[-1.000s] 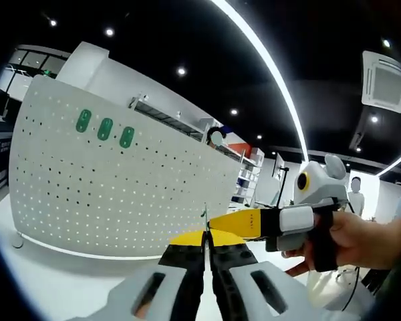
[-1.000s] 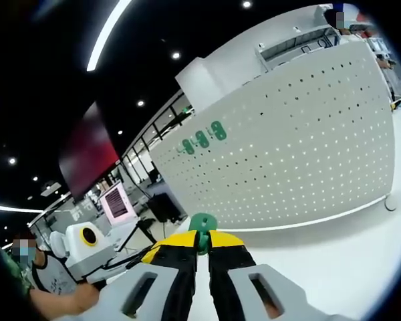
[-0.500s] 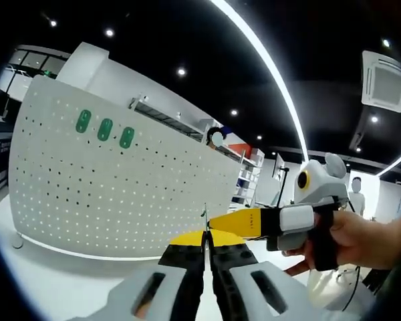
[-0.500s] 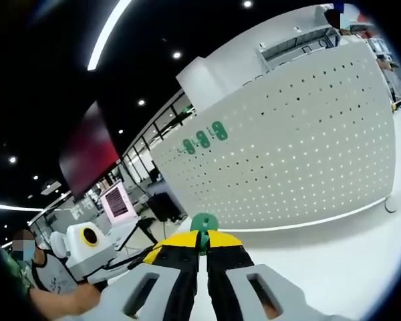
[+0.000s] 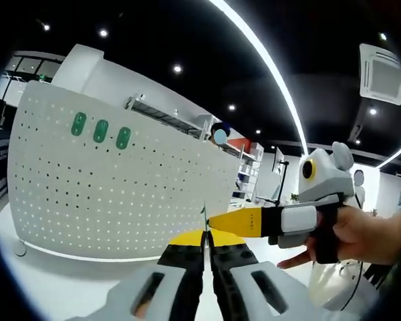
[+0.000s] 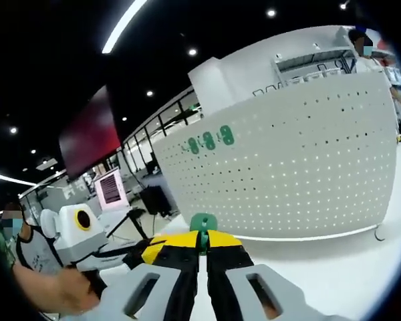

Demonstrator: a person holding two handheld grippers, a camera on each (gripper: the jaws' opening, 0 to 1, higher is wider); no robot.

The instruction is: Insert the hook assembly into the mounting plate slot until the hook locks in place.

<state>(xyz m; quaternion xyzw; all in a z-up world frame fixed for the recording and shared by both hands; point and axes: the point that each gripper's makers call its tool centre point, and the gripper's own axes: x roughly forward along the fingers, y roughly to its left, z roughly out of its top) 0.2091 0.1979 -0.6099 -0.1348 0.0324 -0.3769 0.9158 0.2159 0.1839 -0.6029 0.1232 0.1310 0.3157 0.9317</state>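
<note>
A green hook (image 6: 202, 226) is pinched between the pressed-together yellow-tipped jaws of the right gripper (image 6: 202, 249) in the right gripper view, its rounded green head standing up just above the jaw tips. In the left gripper view, the left gripper (image 5: 205, 242) is seen with its jaws drawn together, a thin metal pin-like part rising at the tips; what it belongs to cannot be told. The right gripper (image 5: 220, 223) enters that view from the right, its yellow tip brought to just beside the left gripper's tips, and it is held by a hand (image 5: 361, 233).

A white tabletop (image 6: 334, 274) is spread beneath both grippers. Farther back, a white pegboard panel (image 6: 301, 160) is stood upright on the tabletop, well apart from the grippers, its face dotted with rows of small holes. Three green hooks (image 6: 208, 141) are mounted side by side near its upper edge; the same three hooks (image 5: 100, 130) are seen at the upper left of the pegboard panel (image 5: 120, 194) in the left gripper view.

Beyond the board, a dark ceiling with a long curved light strip (image 5: 267, 67) is visible.
</note>
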